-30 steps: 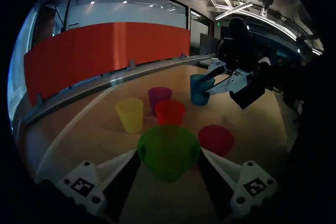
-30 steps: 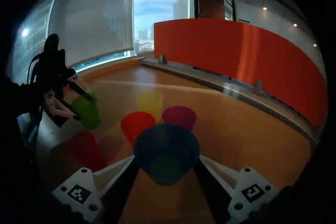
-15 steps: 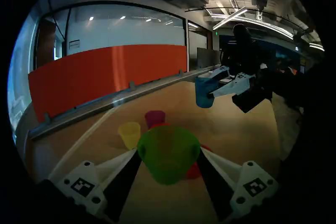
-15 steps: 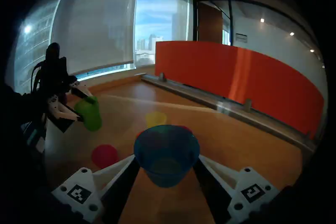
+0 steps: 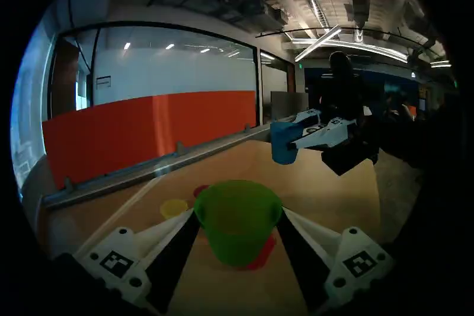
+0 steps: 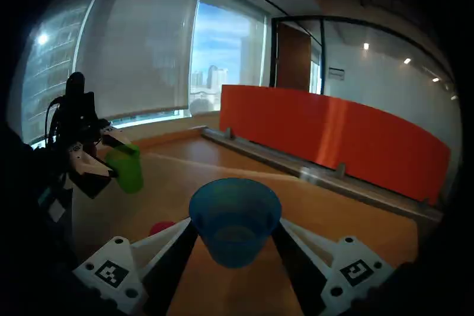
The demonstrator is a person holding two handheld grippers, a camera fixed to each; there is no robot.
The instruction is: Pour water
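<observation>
Water is not plainly seen; a pale patch low in the blue cup (image 6: 235, 230) may be some, but that cannot be told for sure. That cup is gripped upright by its sides between both fingers of the right gripper (image 6: 234, 221) and held clear above the table (image 6: 355, 209). The green cup (image 5: 238, 224) is clamped likewise, upright, by the left gripper (image 5: 237, 214); its contents cannot be made out. In the left gripper view the blue cup is seen at 1 o'clock from the green one, well apart. In the right gripper view the green cup is seen at 9 o'clock. On the table a yellow cup (image 5: 173, 207) and a red cup (image 5: 260, 254) are seen past the green one, the red partly hidden.

The step in hand is judged to be the bringing together of the two cups before pouring; neither is tilted. Next, one rim would need to be brought just above the other and tipped slowly, the receiving cup being kept level. Which cup is to be poured cannot be told.
</observation>
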